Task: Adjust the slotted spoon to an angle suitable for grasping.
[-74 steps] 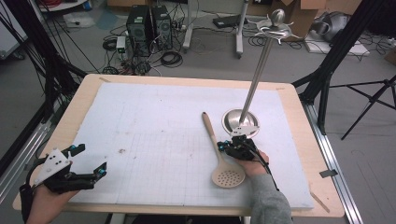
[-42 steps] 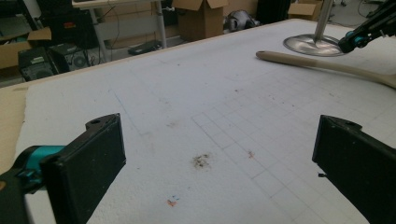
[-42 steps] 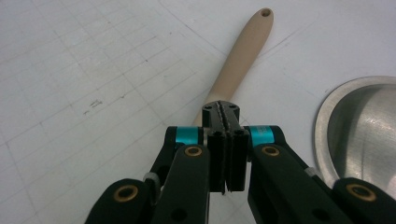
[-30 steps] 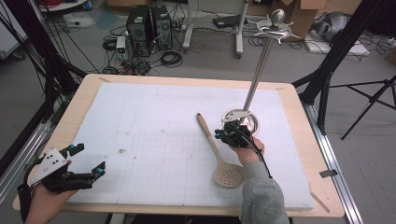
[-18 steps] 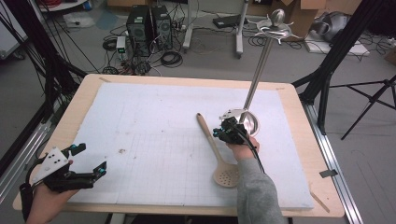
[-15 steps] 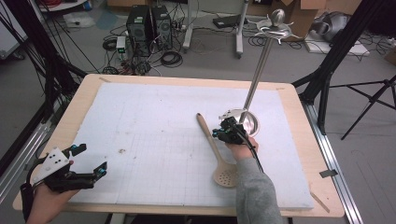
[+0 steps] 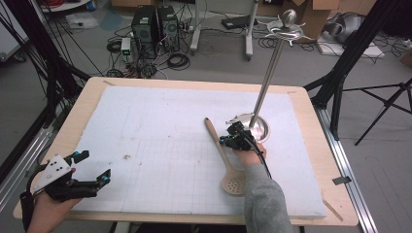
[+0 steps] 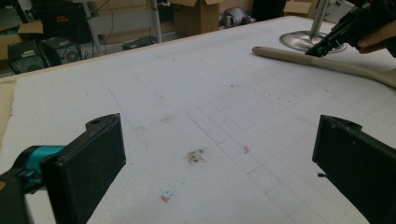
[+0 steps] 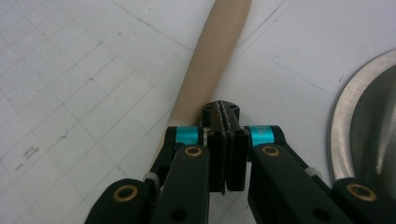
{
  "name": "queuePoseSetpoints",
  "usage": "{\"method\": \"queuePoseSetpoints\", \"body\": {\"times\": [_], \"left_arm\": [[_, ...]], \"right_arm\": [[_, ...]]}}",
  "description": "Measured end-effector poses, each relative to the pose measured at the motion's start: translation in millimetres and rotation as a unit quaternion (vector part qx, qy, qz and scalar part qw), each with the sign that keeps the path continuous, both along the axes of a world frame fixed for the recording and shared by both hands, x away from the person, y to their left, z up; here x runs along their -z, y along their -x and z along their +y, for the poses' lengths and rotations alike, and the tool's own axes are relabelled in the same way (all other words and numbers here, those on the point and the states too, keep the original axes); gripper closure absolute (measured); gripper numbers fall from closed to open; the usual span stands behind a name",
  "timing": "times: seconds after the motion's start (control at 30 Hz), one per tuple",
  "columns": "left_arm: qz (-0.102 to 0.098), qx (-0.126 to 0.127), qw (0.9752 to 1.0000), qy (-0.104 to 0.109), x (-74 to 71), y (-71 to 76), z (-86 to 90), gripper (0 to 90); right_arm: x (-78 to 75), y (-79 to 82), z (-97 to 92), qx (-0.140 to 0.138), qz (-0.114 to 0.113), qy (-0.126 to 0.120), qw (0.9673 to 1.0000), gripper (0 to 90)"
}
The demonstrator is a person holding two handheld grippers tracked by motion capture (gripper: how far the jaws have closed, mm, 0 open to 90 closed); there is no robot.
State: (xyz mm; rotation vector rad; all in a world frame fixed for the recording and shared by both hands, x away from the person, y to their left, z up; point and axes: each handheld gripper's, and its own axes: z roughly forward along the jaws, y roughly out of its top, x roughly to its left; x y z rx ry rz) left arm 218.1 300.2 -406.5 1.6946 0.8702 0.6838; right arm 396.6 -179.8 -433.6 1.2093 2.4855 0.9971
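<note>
While closed, right tool over spoon handle

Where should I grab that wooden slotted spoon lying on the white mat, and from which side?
Take the slotted spoon by its long straight handle, about midway, coming straight down from above with the jaws across its width. It lies flat on the mat, so only the narrow handle fits between jaws. The right tongs are shut beside it and would probably need opening first.

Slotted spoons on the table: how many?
1. The wooden slotted spoon lies right of centre on the white mat, beside the metal stand's base.
</note>
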Motion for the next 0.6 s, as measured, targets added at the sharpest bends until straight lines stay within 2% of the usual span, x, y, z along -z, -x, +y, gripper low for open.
{"method": "queuePoseSetpoints", "body": {"times": [0.23,0.6], "left_arm": [[-0.002,0.004,1.0000,0.001,-0.8,0.5,-2.4,2.8],[0.001,0.002,1.0000,-0.001,0.5,0.1,-1.2,2.8]], "right_arm": [[0.1,0.8,0.9,0.002,0.004,-0.002,1.0000,89.8],[0.7,3.0,8.2,-0.032,0.006,-0.013,0.9994,89.8]]}}
